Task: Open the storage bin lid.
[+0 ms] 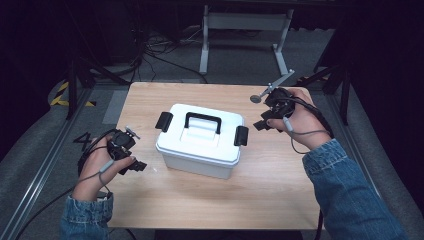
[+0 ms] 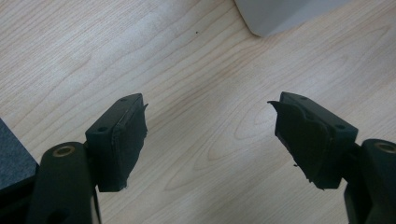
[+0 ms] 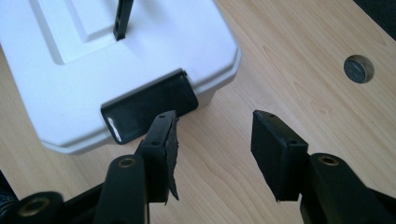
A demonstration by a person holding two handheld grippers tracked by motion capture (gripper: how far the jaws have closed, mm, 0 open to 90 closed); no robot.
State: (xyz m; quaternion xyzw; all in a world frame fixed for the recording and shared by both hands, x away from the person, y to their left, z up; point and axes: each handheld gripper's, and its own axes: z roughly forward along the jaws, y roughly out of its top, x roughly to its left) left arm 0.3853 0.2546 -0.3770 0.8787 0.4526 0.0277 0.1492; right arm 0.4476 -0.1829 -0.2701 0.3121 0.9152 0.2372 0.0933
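Observation:
A white plastic box [image 1: 200,141] with a black carry handle [image 1: 202,121] and a black latch on each end stands in the middle of the wooden table [image 1: 270,190]. My left gripper [image 1: 134,166] is open just off the box's near-left corner [image 2: 280,16], with bare wood between its jaws [image 2: 210,140]. My right gripper [image 1: 261,125] is open beside the box's right end, its jaws just short of the right latch [image 3: 149,105]. The box lid [image 3: 93,60] and the handle's foot [image 3: 122,21] appear in the right gripper view. Neither gripper touches the box.
A round grey grommet [image 3: 358,69] is set in the tabletop beyond the right gripper. Dark floor with cables and a grey metal frame [image 1: 245,30] lies behind the table. The left latch [image 1: 163,121] faces the far left.

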